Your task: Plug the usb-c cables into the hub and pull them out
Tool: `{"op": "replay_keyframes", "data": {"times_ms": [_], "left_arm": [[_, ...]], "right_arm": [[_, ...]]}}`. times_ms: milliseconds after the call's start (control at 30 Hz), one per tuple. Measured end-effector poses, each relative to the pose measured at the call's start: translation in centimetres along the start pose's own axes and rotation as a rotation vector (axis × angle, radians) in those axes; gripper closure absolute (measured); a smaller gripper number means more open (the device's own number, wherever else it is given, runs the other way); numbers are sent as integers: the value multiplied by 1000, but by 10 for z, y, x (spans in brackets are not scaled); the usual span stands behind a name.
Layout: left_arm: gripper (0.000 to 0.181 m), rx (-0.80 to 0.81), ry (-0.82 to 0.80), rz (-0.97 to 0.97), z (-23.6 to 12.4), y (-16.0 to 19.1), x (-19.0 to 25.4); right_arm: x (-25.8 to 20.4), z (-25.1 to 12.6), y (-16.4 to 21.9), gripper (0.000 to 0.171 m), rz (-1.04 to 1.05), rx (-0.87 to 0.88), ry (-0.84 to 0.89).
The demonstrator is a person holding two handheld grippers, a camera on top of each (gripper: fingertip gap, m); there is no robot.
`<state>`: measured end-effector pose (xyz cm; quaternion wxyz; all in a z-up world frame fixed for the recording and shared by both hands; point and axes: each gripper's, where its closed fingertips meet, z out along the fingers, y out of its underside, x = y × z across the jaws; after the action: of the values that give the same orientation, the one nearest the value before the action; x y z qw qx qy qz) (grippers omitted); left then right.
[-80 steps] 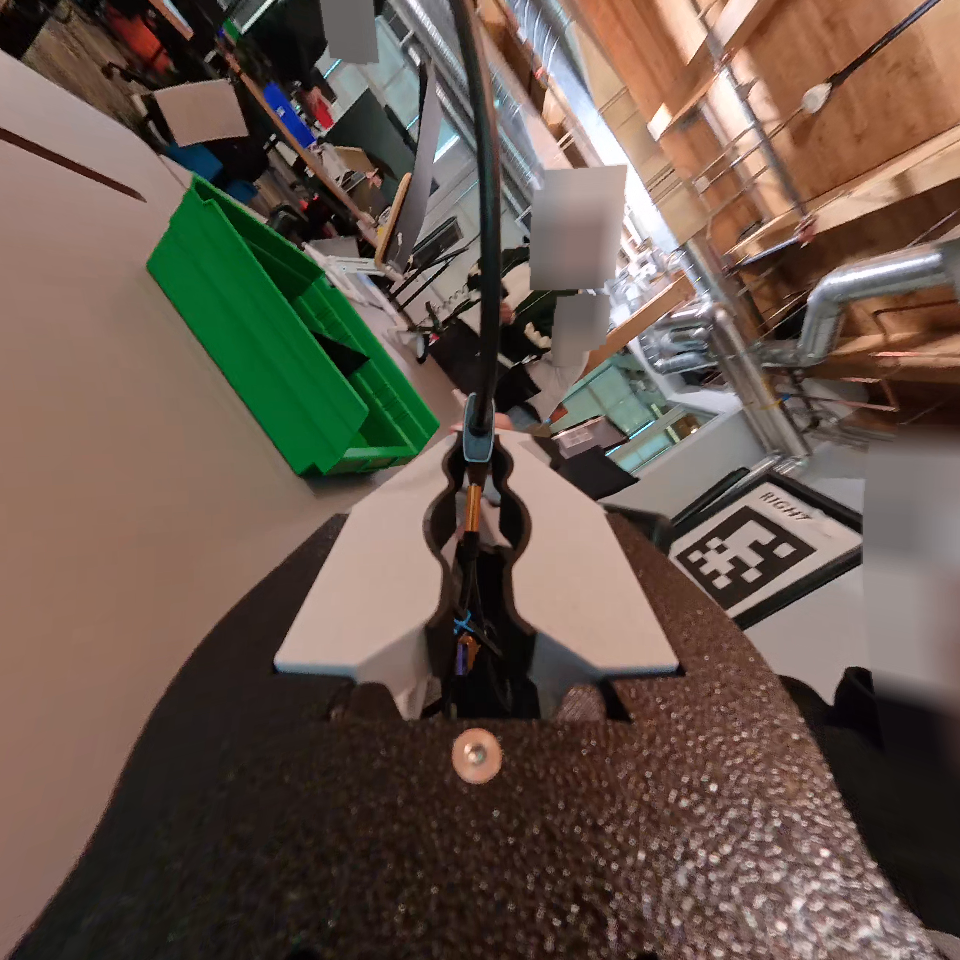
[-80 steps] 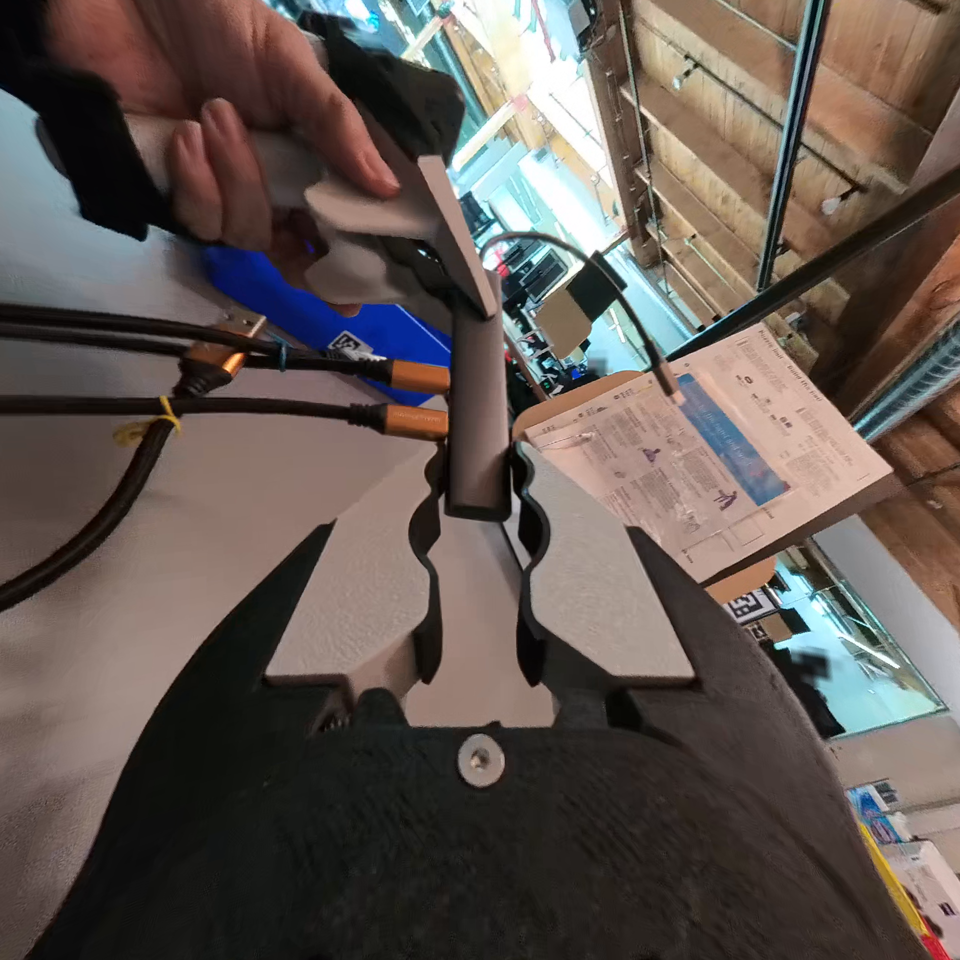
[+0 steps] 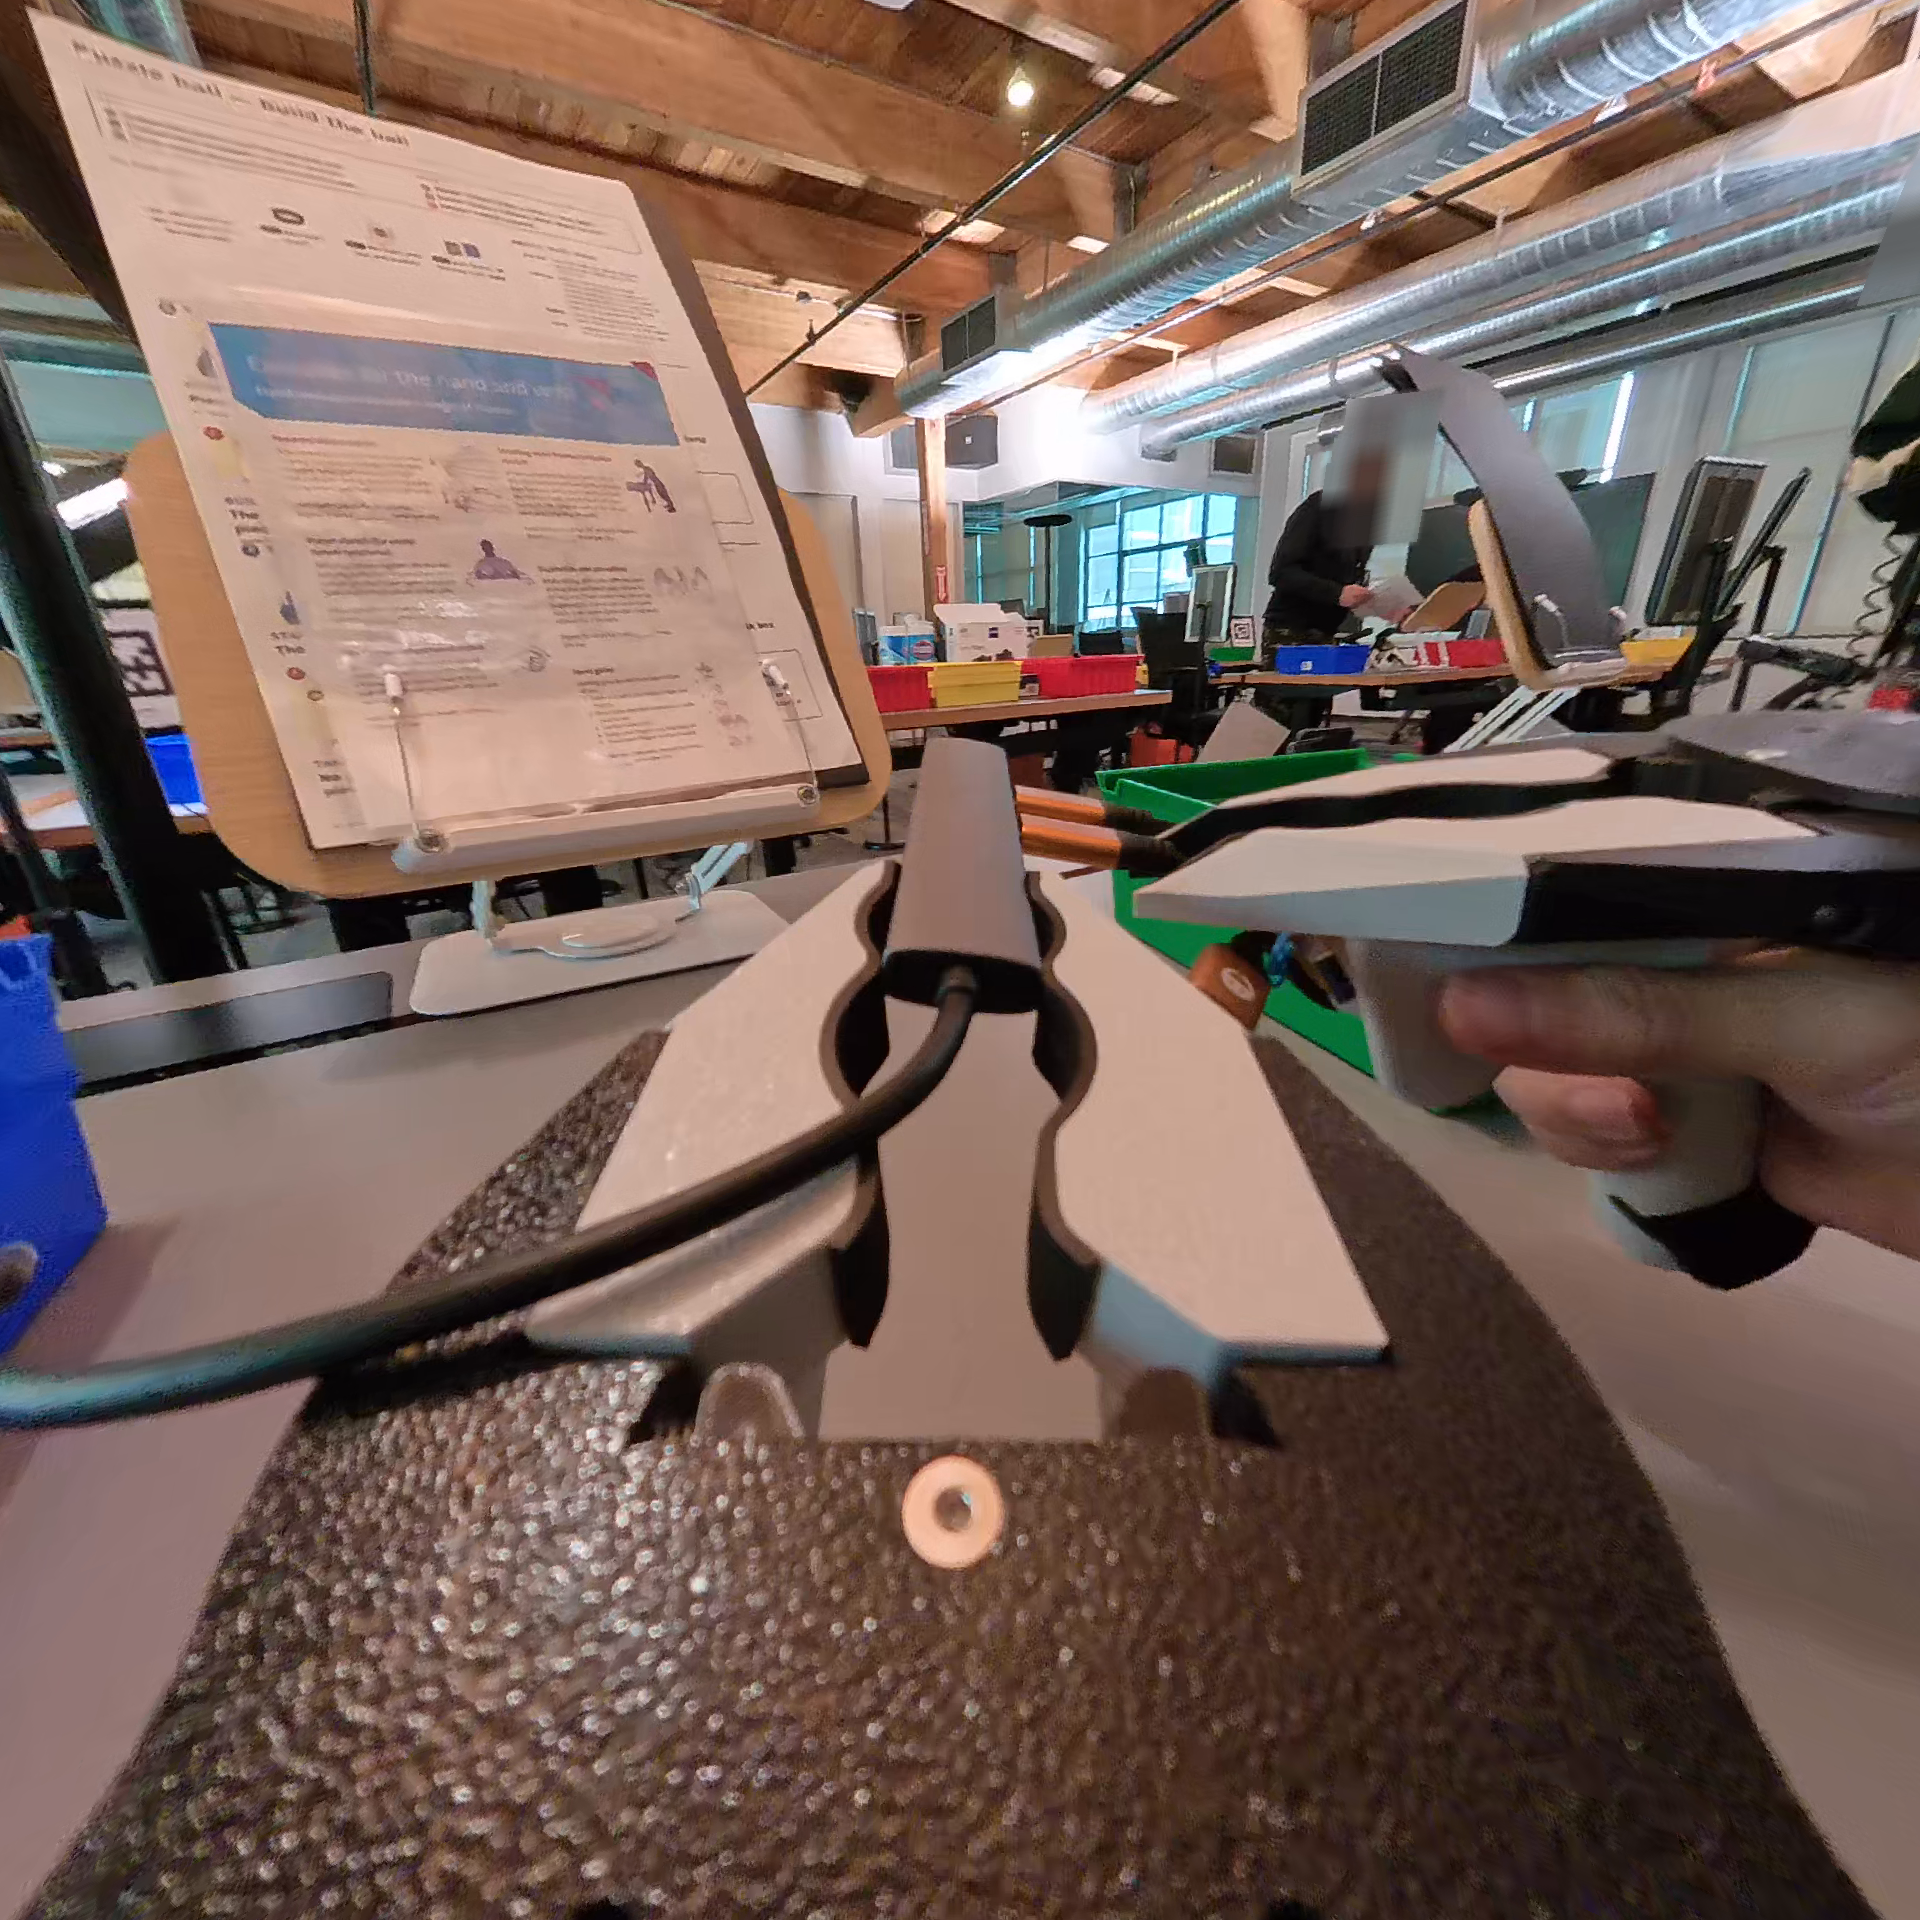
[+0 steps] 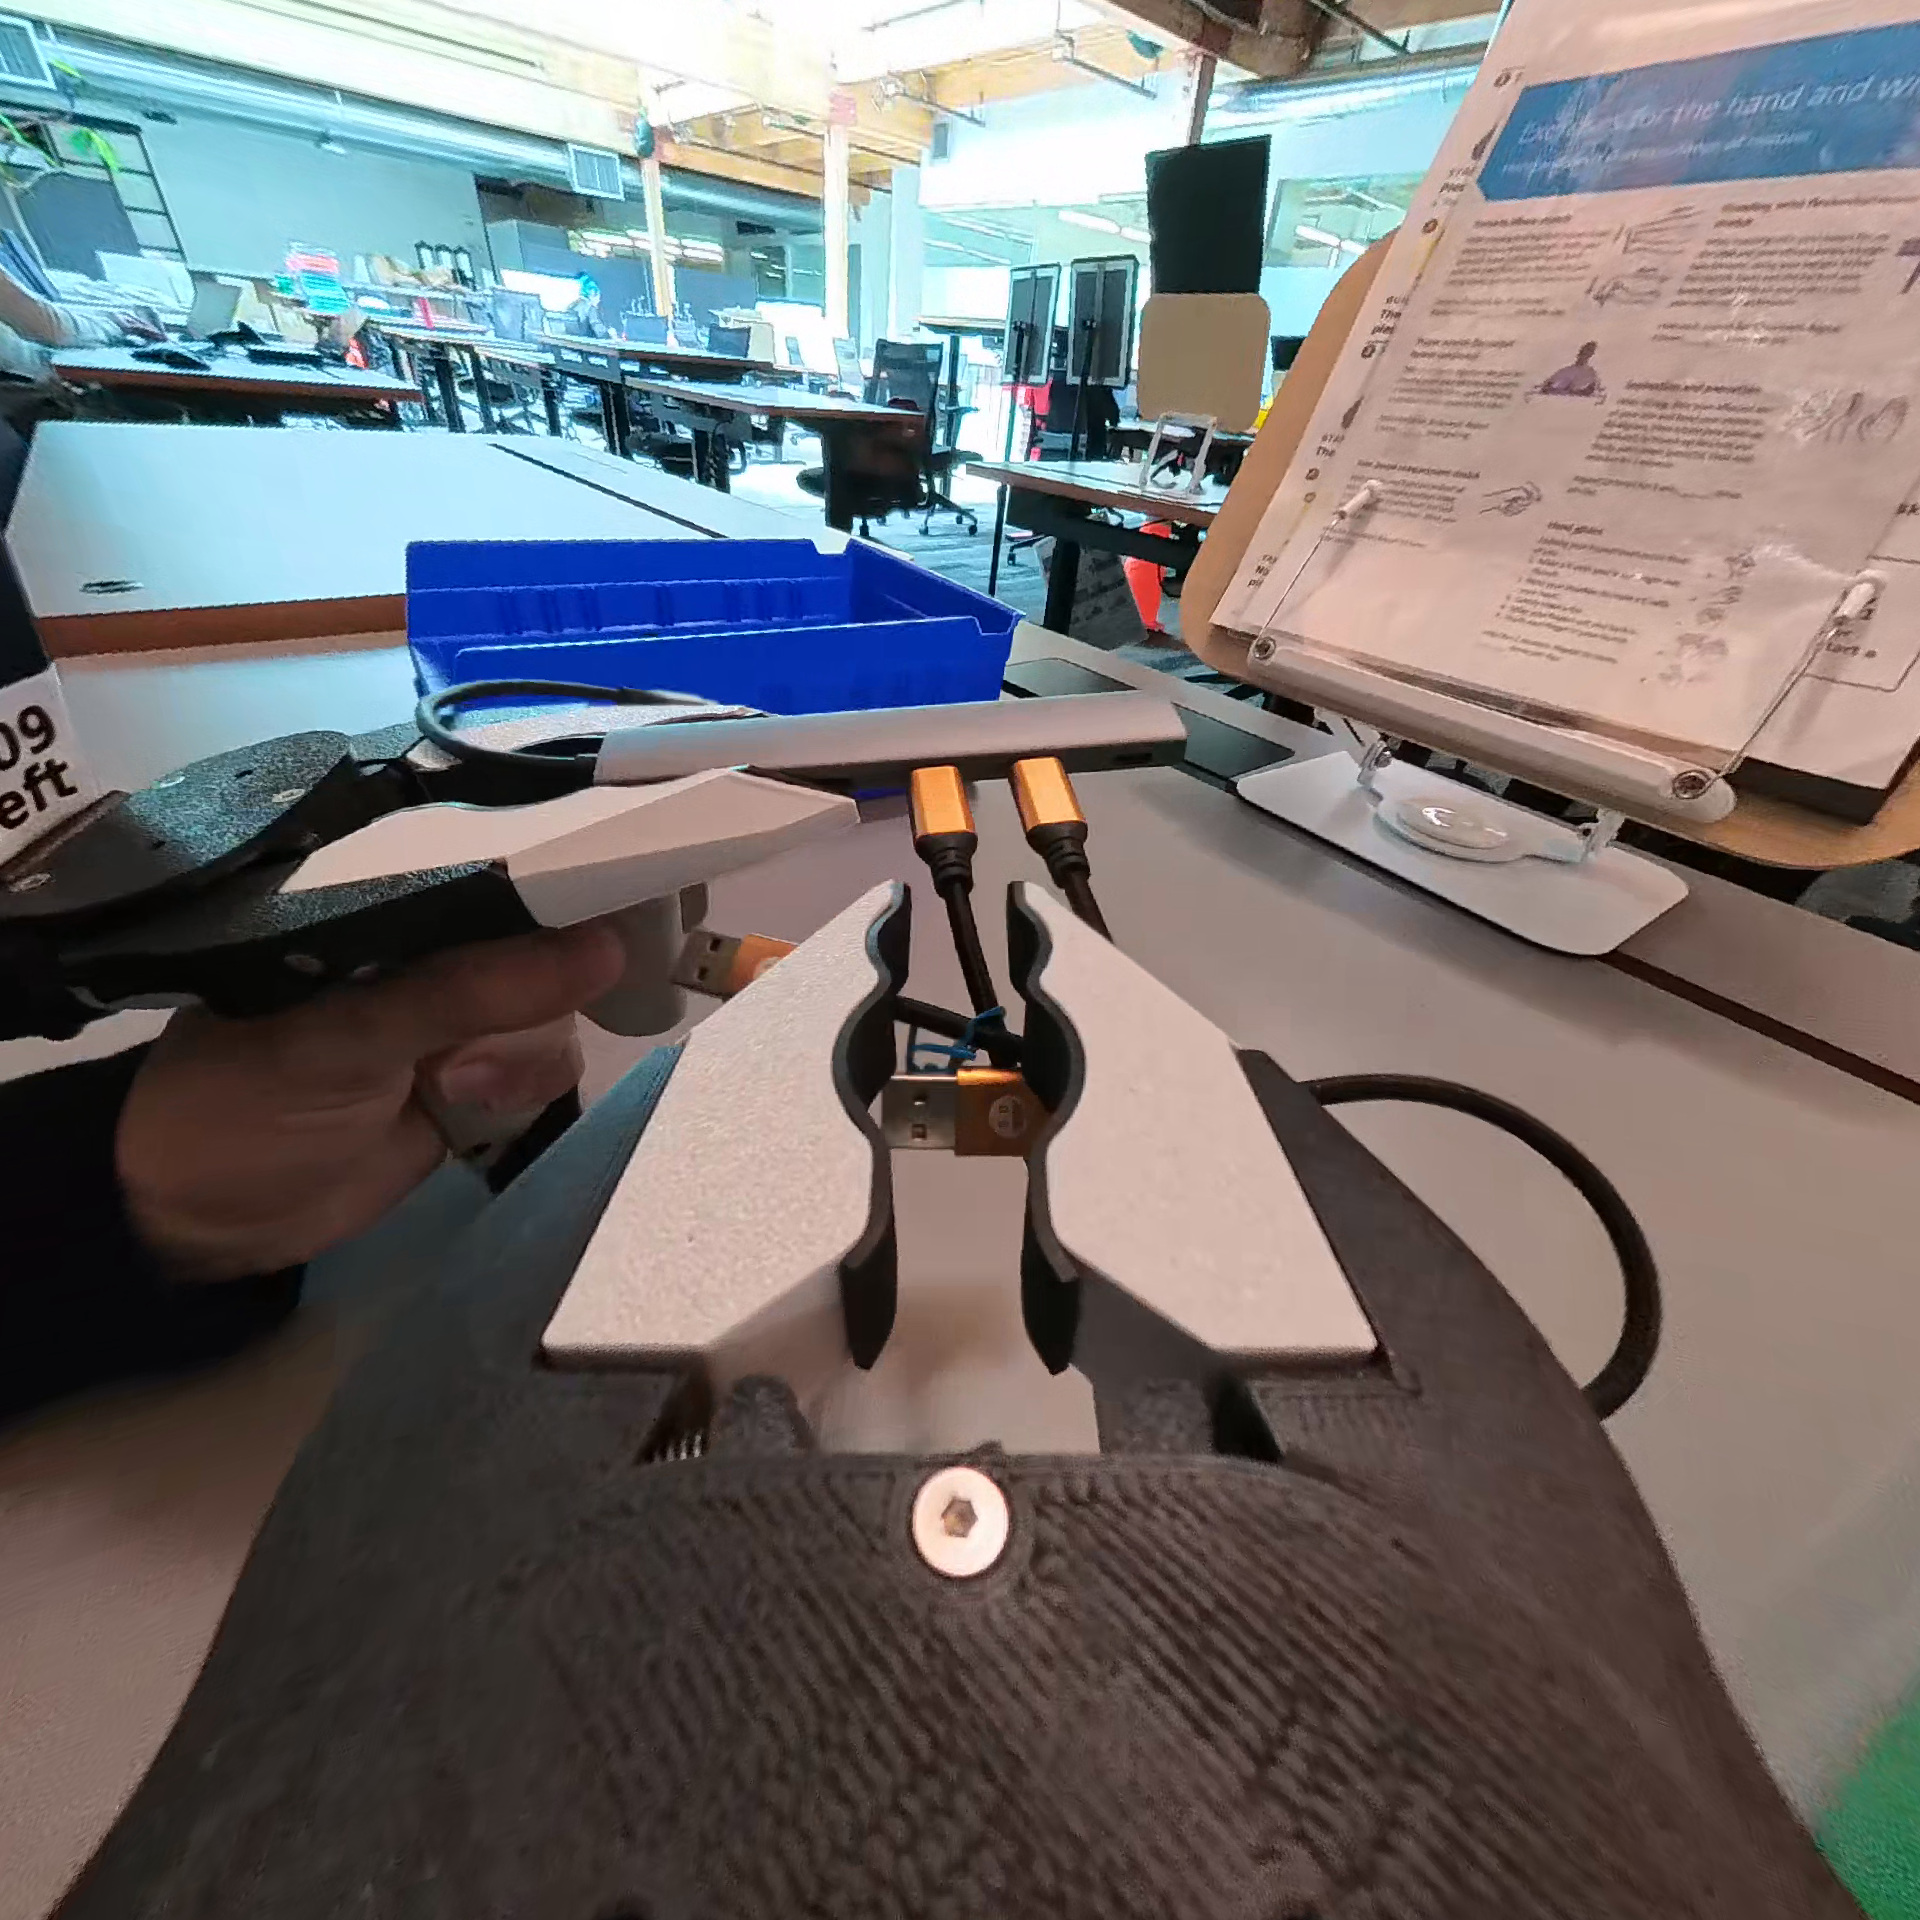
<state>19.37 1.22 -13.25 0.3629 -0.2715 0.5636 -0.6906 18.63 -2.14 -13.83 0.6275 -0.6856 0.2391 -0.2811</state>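
Note:
My left gripper [image 3: 961, 904] is shut on the near end of the grey hub [image 3: 961, 862] and holds it above the table. The hub's own black cable [image 3: 727, 1195] trails back to the left. Two gold USB-C plugs [image 4: 940, 805] [image 4: 1049, 795] sit in the hub's [image 4: 894, 732] side. My right gripper [image 4: 958, 894] is open just below them, with one plug's black cable between its fingertips. A gold USB-A plug [image 4: 966, 1117] hangs between its fingers. In the left wrist view the right gripper [image 3: 1153, 862] comes in from the right, beside the plugs [image 3: 1060, 805].
A document stand [image 4: 1610, 416] with a printed sheet stands at the back of the table. A blue bin [image 4: 707, 623] is behind the hub; a green bin [image 3: 1247, 790] is on the other side. A black cable loop [image 4: 1621, 1247] lies on the table. One gripper's finger ends stand about 4 centimeters off the other's.
The hub has passed from my right gripper to my left one. My left gripper has let go of the cable it held. My right gripper has opened; both views now sit level.

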Motion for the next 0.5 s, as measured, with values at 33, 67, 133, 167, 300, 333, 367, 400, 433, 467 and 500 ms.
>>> {"op": "replay_keyframes", "data": {"times_ms": [33, 67, 133, 167, 300, 333, 367, 400, 433, 467, 500], "left_arm": [[161, -2, 8, -14, 0, 1, 0], [161, -4, 15, -22, 0, 1, 0], [161, -3, 26, -42, 0, 1, 0], [161, 1, 30, -54, 0, 1, 0], [161, 10, 36, -70, -1, -1, 0], [161, 8, 38, -76, -1, -1, 0], [161, 11, 37, -77, -2, -1, 0], [161, 7, 33, -74, -2, -1, -1], [161, 11, 35, -80, -2, -1, -1], [161, 15, 39, -90, -2, -2, -1], [161, 9, 38, -91, -2, -1, -1]], "right_arm": [[0, 1, 1, 156, -2, 3, 3], [1, 1, 1, 159, -7, 16, 17], [1, 1, -3, 160, -8, 57, 21], [0, 1, -4, 160, -4, 68, 16], [-5, 1, -12, 161, -41, 127, 18], [-5, 0, -14, 162, -49, 138, 24], [-5, 1, -13, 162, -58, 125, 28], [-5, 2, -12, 162, -65, 114, 31], [-6, 1, -13, 163, -73, 120, 31], [-6, 1, -13, 163, -69, 114, 27], [-6, 2, -11, 164, -54, 96, 21]]}}
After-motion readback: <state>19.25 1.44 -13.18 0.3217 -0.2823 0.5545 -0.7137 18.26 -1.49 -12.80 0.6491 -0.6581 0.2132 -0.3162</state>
